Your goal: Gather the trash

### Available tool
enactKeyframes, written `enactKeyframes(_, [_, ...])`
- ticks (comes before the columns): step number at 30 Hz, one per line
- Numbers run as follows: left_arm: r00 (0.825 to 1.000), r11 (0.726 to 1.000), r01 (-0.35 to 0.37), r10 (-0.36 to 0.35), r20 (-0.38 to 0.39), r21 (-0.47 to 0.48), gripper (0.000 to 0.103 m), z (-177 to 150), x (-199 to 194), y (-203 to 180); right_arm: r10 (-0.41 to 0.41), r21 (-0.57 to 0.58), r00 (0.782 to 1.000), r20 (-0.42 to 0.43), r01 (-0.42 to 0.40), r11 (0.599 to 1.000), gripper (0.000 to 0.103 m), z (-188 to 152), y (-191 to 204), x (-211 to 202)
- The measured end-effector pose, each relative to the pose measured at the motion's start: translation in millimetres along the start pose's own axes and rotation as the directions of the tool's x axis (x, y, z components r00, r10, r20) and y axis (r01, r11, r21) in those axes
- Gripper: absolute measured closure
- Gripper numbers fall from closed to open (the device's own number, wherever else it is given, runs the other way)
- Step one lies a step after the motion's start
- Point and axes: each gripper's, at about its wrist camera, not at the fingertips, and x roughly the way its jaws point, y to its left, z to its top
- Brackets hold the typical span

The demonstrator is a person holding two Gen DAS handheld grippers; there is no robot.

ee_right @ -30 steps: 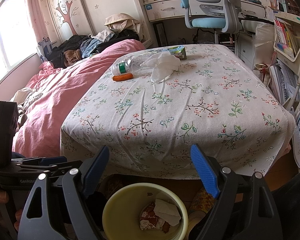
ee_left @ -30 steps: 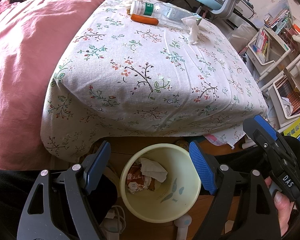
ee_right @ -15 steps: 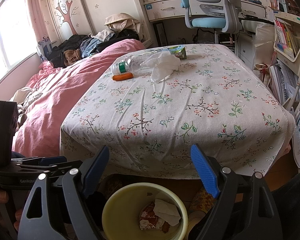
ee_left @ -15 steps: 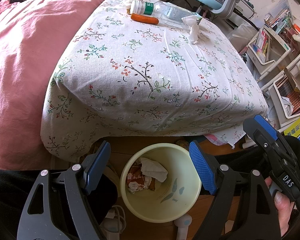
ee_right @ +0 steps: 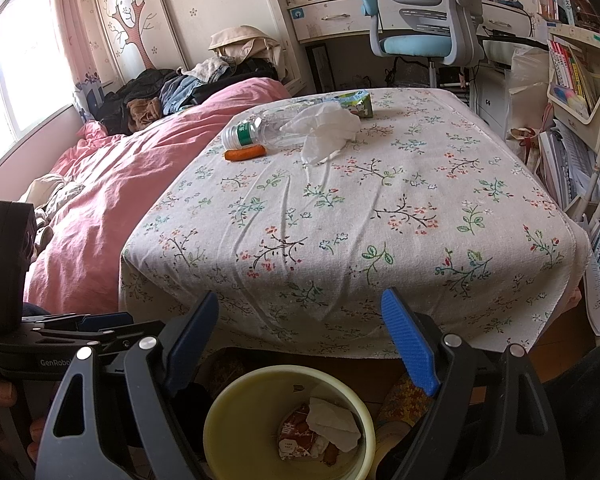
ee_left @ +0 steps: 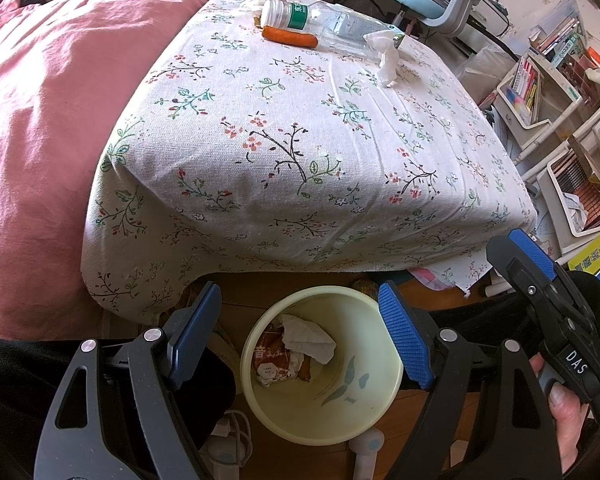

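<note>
I see a floral tablecloth (ee_right: 380, 216) draped over the table in the middle. At nine o'clock a pink duvet (ee_right: 140, 184) lies against it, with a heap of clothes (ee_right: 180, 88) at eleven. At one o'clock stands a blue-seated desk chair (ee_right: 420, 20) before a white desk (ee_right: 332, 20). Book racks (ee_right: 572, 80) line three o'clock. A white charger cable (ee_left: 232, 436) lies on the wooden floor at six.

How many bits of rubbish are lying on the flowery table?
4, all at the far end: bottle, carrot, crumpled tissue, green carton. More may hide behind them.
</note>
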Motion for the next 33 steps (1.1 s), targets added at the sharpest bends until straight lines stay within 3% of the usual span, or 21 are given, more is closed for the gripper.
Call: enactKeyframes(33, [1.000,1.000,0.001,-0.001,0.008,-0.007,0.025,0.9,-1.2,0.7,-0.002,-0.003,1.000,0.001,0.002,1.000,0.023,0.2,-1.6,-1.2])
